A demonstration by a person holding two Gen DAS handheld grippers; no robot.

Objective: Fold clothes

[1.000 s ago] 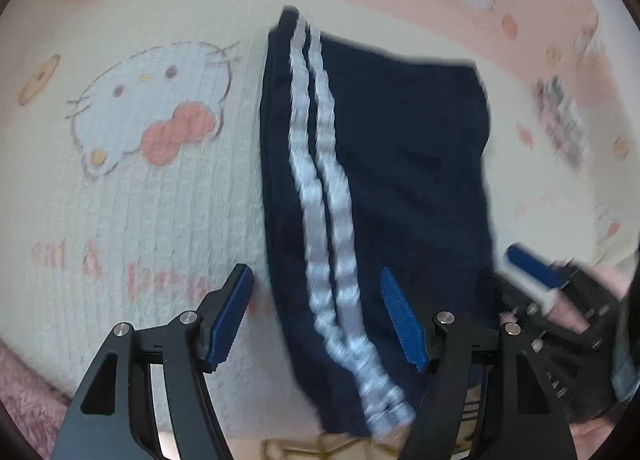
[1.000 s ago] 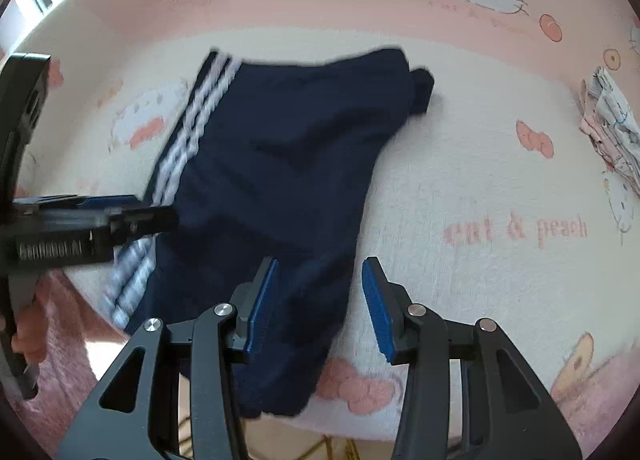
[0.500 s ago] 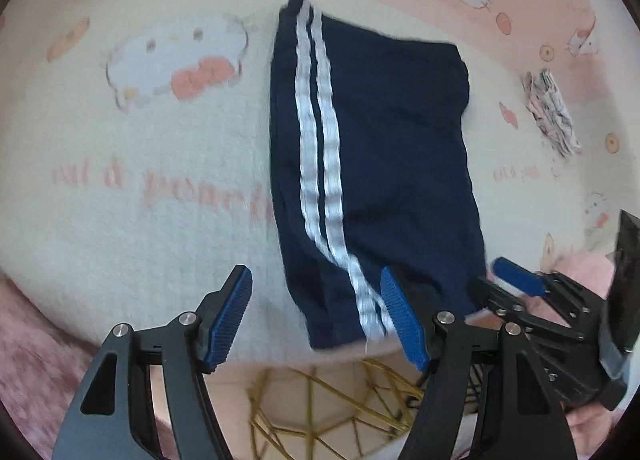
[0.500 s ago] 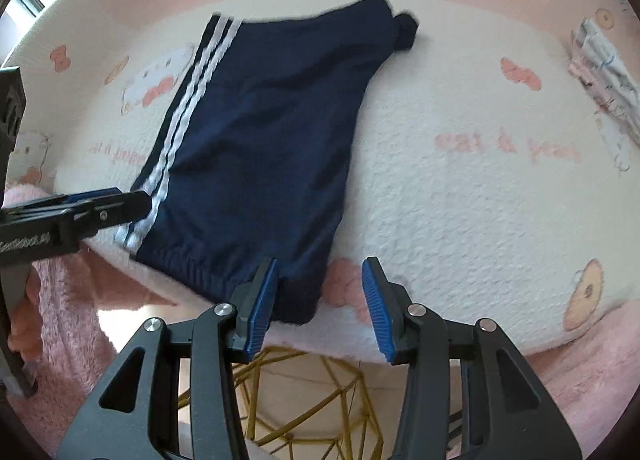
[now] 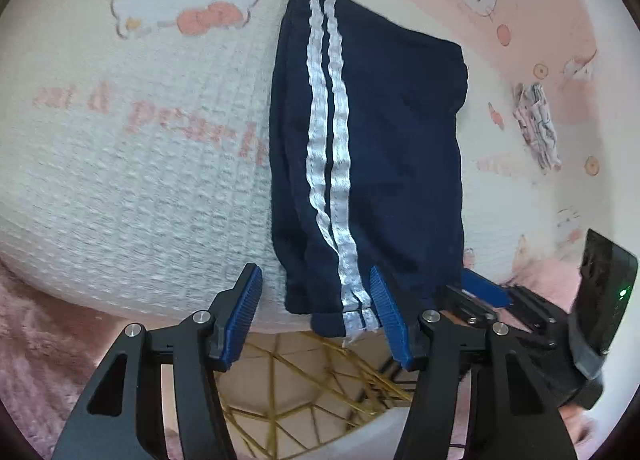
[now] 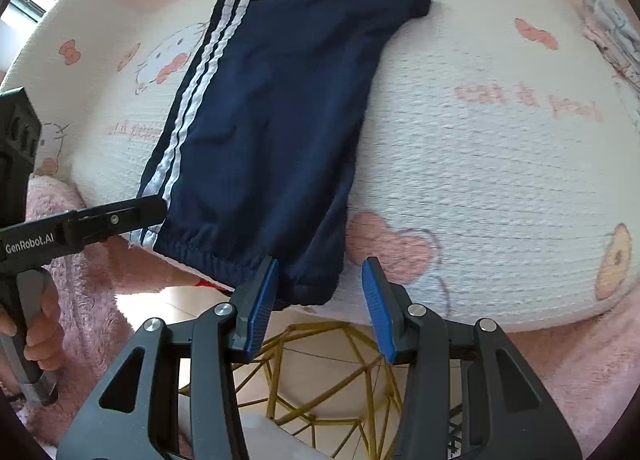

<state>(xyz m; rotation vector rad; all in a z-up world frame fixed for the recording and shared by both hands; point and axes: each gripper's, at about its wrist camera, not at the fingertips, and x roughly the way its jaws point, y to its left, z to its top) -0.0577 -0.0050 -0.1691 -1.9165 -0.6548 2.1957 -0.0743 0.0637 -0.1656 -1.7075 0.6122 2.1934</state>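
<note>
Navy shorts [image 6: 272, 111] lying flat on the white-and-pink cartoon blanket [image 6: 500, 163] that covers the table, elastic waistband hanging just past the near edge, white side stripes [image 5: 326, 147] running away from the cameras

Left gripper [image 5: 316, 316] spread wide at the striped waistband corner, nothing pinched between the blue pads [image 5: 386, 318]

Right gripper [image 6: 318, 302] likewise spread, straddling the opposite waistband corner, holding no cloth

Both placed at the two near corners, probably to pinch the waistband and carry it toward the far hem for a fold

Small folded patterned cloth [image 5: 538, 125] set well apart at the far right, out of the way

Gold wire frame [image 6: 320, 376] visible under the edge
</note>
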